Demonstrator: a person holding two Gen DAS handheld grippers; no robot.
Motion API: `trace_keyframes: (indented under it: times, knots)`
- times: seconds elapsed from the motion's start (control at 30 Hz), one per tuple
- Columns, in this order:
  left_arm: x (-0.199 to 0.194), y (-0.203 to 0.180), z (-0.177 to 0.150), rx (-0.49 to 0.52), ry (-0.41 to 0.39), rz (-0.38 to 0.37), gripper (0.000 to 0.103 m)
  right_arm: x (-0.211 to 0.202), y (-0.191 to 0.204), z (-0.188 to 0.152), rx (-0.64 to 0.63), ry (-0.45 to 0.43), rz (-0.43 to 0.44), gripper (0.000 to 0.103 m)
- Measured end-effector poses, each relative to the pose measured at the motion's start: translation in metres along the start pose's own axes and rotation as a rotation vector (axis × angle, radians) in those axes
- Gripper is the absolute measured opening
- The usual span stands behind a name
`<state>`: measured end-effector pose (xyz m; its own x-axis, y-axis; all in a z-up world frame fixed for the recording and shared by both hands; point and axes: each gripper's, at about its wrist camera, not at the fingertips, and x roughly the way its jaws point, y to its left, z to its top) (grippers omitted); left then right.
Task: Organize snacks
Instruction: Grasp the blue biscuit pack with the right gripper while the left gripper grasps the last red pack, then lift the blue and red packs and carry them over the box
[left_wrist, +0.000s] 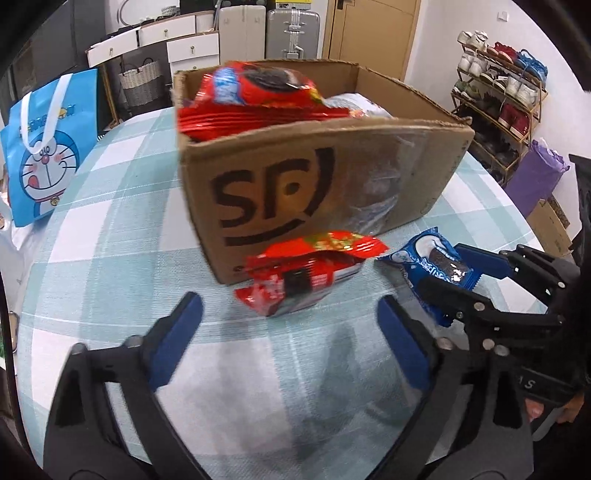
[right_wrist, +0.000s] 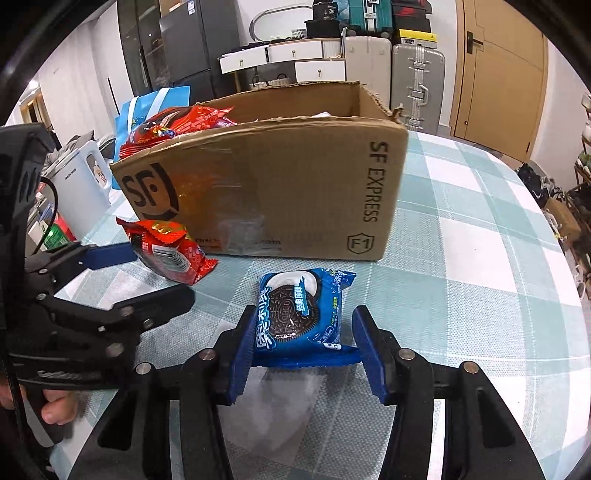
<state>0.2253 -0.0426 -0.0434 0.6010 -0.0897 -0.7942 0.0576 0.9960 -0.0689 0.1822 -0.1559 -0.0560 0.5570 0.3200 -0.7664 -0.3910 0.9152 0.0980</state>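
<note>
A brown SF Express cardboard box (left_wrist: 317, 177) (right_wrist: 280, 192) stands on the checked table and holds red snack packs (left_wrist: 255, 96) (right_wrist: 173, 125). A red snack pack (left_wrist: 306, 273) (right_wrist: 170, 251) lies on the table against the box front. My left gripper (left_wrist: 290, 317) is open just short of it, jaws wide apart. A blue Oreo pack (right_wrist: 299, 314) (left_wrist: 436, 266) lies to its right. My right gripper (right_wrist: 303, 354) is open, jaws either side of the blue pack's near end; whether the fingers touch it I cannot tell.
The table has a teal and white checked cloth (left_wrist: 110, 206) (right_wrist: 461, 258). A blue Doraemon bag (left_wrist: 44, 147) stands at the far left. A white appliance (right_wrist: 81, 184) sits left of the box. Suitcases, drawers and a shoe rack (left_wrist: 498, 96) stand beyond the table.
</note>
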Motion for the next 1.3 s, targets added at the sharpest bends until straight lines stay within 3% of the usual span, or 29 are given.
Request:
trace_keyframes:
  times: [0.03, 0.1, 0.17, 0.43, 0.7, 0.77, 0.87, 0.93, 0.97, 1.07, 1.1, 1.13, 1.3]
  knots:
    - [0.003, -0.002, 0.001, 0.002, 0.004, 0.001, 0.079, -0.001, -0.001, -0.001, 0.0, -0.002, 0.0, 0.052]
    - [0.007, -0.005, 0.002, 0.003, 0.013, 0.004, 0.053, -0.003, -0.003, -0.001, 0.002, -0.007, 0.0, 0.052]
    - [0.01, -0.006, 0.002, 0.008, 0.016, 0.014, 0.042, -0.01, -0.009, -0.005, 0.004, -0.012, 0.0, 0.052]
    - [0.002, -0.003, 0.002, 0.003, -0.007, -0.016, 0.042, -0.024, -0.009, -0.004, 0.004, -0.054, -0.002, 0.052]
    - [-0.016, -0.006, 0.0, -0.002, -0.044, -0.037, 0.042, -0.03, -0.006, -0.009, -0.017, -0.053, 0.004, 0.037]
    - [-0.019, -0.006, 0.0, 0.0, -0.048, -0.038, 0.042, -0.032, -0.006, -0.008, -0.015, -0.052, 0.004, 0.028]
    - [-0.029, -0.003, -0.001, 0.002, -0.062, -0.043, 0.042, -0.028, -0.008, -0.009, -0.008, -0.013, 0.006, 0.032]
    - [-0.033, 0.0, -0.003, 0.001, -0.07, -0.043, 0.042, -0.023, -0.011, -0.011, 0.012, 0.015, 0.003, 0.054]
    - [-0.035, 0.001, -0.004, 0.0, -0.071, -0.044, 0.042, -0.021, -0.013, -0.013, 0.023, 0.021, 0.015, 0.056]
    - [-0.038, 0.004, -0.005, -0.006, -0.072, -0.046, 0.042, -0.009, -0.013, -0.017, 0.014, 0.072, 0.021, 0.056]
    - [-0.039, 0.005, -0.005, -0.007, -0.072, -0.048, 0.042, -0.01, -0.011, -0.018, -0.002, 0.053, 0.009, 0.055]
    - [-0.04, 0.006, -0.005, -0.008, -0.074, -0.048, 0.042, -0.01, -0.009, -0.018, -0.005, 0.06, 0.003, 0.047]
    - [-0.052, 0.006, -0.004, -0.01, -0.098, -0.053, 0.042, -0.026, -0.011, -0.016, 0.005, -0.016, 0.019, 0.045]
